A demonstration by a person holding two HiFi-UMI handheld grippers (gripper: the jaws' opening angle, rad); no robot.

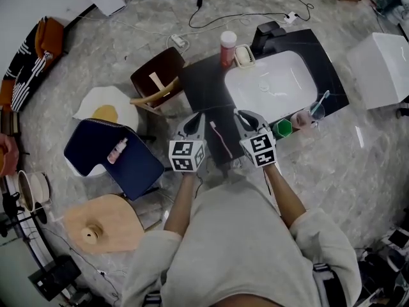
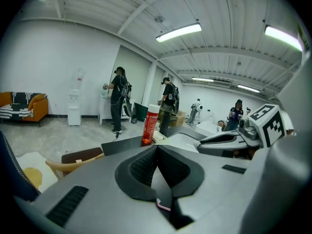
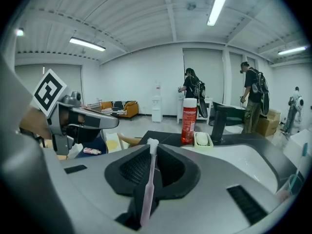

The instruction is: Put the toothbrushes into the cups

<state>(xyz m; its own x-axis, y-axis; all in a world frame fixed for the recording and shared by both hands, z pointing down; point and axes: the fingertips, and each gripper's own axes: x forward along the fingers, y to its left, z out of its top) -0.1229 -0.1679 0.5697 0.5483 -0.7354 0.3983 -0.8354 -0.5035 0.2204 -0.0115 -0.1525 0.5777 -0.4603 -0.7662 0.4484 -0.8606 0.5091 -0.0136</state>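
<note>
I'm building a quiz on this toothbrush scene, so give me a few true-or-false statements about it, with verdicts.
1. The right gripper is shut on a pink toothbrush. True.
2. The red bottle lies on its side. False: it stands upright beside the soap dish.
3. A teal toothbrush stands in a clear cup. True.
4. The sink is black. False: it is white, set in a black counter.

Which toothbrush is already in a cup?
The blue-green toothbrush, leaning in the clear cup. The pink toothbrush is held by the right gripper.
</note>
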